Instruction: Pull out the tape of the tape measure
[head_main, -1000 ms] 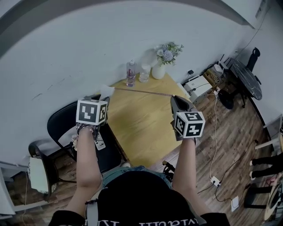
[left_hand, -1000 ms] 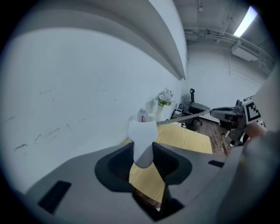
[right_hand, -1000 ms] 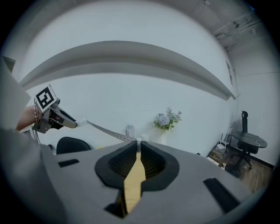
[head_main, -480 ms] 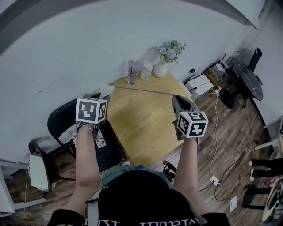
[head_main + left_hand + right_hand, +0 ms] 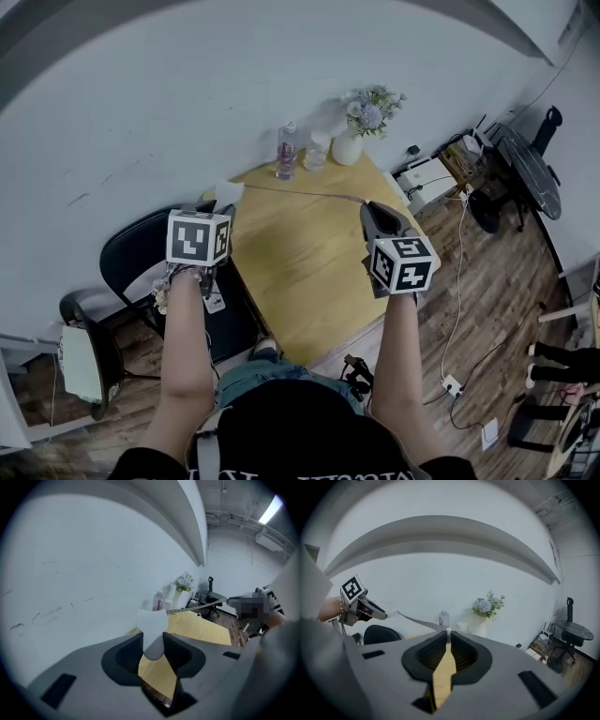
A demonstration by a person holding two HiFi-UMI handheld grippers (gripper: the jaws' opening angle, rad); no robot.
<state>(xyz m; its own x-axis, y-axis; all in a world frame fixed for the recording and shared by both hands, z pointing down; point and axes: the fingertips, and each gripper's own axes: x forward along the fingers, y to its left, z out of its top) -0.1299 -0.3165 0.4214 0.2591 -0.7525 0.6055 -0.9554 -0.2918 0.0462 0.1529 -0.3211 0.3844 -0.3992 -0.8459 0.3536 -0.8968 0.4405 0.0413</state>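
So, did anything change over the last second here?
Hardly anything. The left gripper still grips the white tape measure case, and the right gripper still pinches the end of the tape, which stays stretched between them above the table. Only the head view drifted slightly.

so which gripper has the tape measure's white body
The left gripper: its jaws clamp the white body, while the right gripper pinches only the thin tape.
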